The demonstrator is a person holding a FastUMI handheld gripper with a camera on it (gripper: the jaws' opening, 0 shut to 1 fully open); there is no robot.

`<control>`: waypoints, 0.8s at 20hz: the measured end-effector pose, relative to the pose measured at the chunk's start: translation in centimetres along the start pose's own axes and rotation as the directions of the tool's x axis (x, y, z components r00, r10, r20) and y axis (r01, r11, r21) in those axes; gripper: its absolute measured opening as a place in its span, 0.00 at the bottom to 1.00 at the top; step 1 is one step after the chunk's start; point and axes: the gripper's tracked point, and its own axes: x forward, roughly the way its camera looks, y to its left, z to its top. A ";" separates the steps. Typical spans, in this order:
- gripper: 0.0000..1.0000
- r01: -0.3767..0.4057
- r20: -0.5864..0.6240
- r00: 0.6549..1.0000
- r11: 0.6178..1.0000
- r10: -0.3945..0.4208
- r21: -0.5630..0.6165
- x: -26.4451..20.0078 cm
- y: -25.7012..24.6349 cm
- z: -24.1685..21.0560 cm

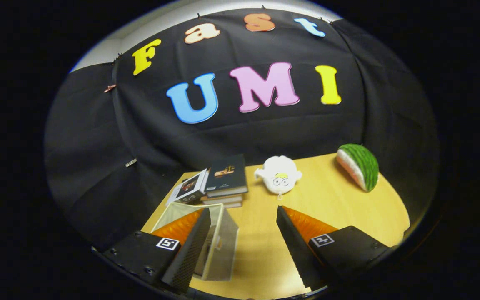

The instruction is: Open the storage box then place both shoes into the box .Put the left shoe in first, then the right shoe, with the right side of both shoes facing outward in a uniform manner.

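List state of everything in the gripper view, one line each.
gripper: open, fingers wide apart, nothing between them
storage box: clear, on the table beside one finger; open or closed unclear
books: stacked flat beyond the box
white plush toy: sitting on the table, face toward the camera
watermelon slice toy: resting on the table, untouched

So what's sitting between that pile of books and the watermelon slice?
A white plush toy sits on the table between the books and the watermelon slice, seen from the open claw.
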 end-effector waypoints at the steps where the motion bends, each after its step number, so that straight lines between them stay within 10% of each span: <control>1: 0.98 0.024 0.029 0.999 0.999 -0.023 -0.023 -0.5 -1.2 0.8; 16: 0.98 0.211 0.394 0.905 0.974 -0.162 -0.086 -10.0 -19.3 14.1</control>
